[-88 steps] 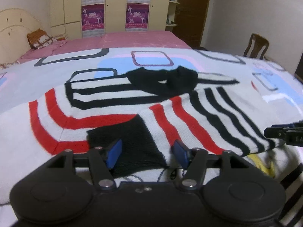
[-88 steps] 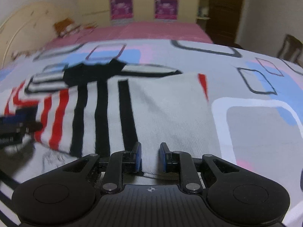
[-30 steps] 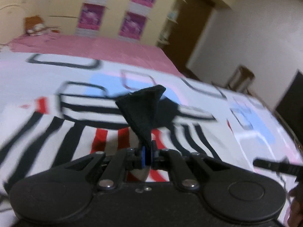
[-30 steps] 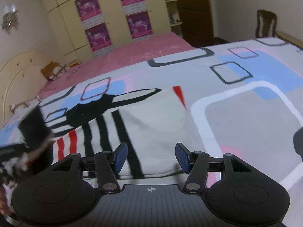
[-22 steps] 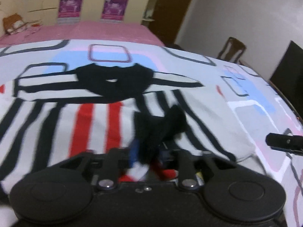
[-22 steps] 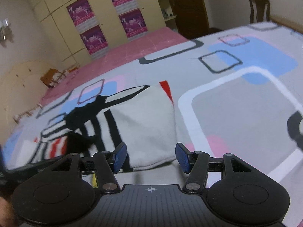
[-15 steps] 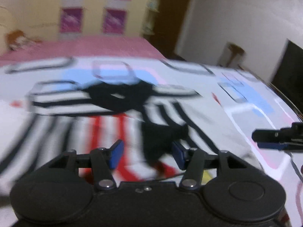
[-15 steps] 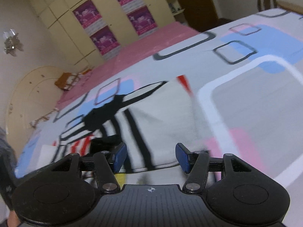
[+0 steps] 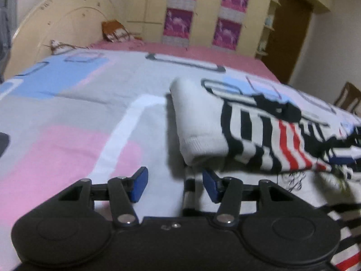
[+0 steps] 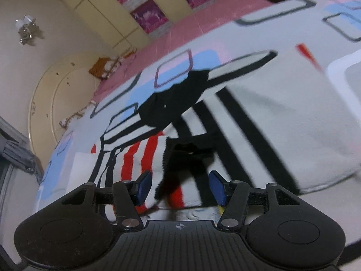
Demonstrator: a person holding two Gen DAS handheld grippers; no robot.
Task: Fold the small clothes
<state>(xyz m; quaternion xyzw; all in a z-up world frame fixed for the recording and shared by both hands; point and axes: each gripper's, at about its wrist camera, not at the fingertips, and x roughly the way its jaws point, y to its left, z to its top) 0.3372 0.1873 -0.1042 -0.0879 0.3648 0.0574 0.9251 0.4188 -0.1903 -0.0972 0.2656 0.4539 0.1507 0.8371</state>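
We see the striped sweater (image 9: 255,133) lying partly folded on the bed (image 9: 74,117). Left gripper (image 9: 174,185) fingers spread, empty, at its near-left corner. Right gripper (image 10: 180,186) fingers spread around the black cuff (image 10: 180,158), not pinching.

A bedspread (image 9: 67,117) patterned with pink, blue and grey blocks covers the bed, with a pink sheet (image 9: 203,55) beyond it. A curved cream headboard (image 9: 61,29) stands at the far end, near an orange cushion (image 9: 112,31). Purple posters (image 9: 180,11) hang on the yellow wardrobe doors, and a wooden chair (image 9: 348,97) stands by the right wall.
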